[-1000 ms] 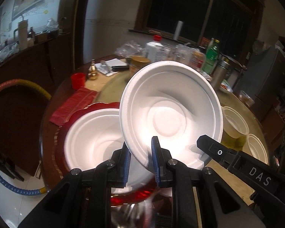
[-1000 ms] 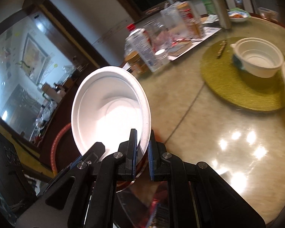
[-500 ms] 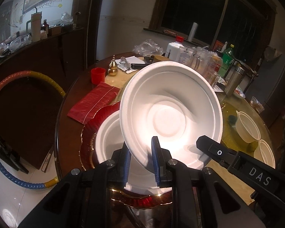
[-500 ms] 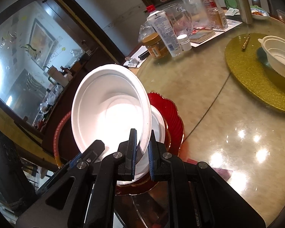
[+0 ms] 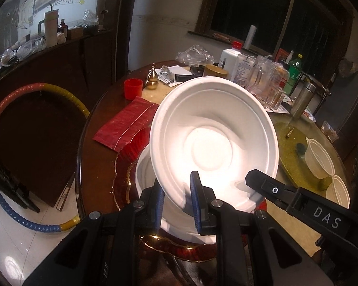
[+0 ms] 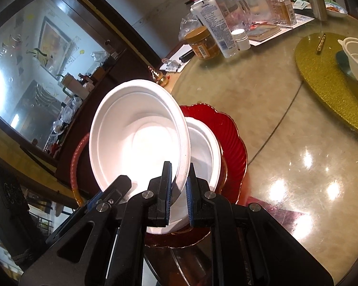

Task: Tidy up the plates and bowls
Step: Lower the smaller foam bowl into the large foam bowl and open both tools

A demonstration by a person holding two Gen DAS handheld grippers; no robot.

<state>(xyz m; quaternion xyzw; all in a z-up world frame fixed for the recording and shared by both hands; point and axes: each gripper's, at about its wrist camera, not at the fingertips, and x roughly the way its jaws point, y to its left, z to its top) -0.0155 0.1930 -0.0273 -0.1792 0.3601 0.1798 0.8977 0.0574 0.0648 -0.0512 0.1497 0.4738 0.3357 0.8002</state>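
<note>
Both grippers hold one white foam bowl [image 5: 212, 138] by its rim, tilted, above a second white bowl [image 5: 145, 174] that sits on a red scalloped plate [image 5: 128, 152]. My left gripper [image 5: 177, 200] is shut on the near rim. My right gripper [image 6: 179, 190] is shut on the rim of the same bowl [image 6: 138, 140], and its finger shows in the left wrist view [image 5: 262, 183]. The lower bowl [image 6: 202, 147] and red plate [image 6: 229, 133] also show in the right wrist view.
Two small white plastic bowls [image 5: 318, 157] sit on a gold mat [image 6: 327, 76] to the right. Bottles, jars and glasses [image 6: 214, 28] crowd the table's far side. A red napkin [image 5: 126, 124] and red cup [image 5: 133, 88] lie left. A hoop [image 5: 2, 109] leans beside the table.
Both grippers have lifted and drawn the held bowl back, so more of the lower bowl and red plate shows beneath it. Both stay shut on the rim.
</note>
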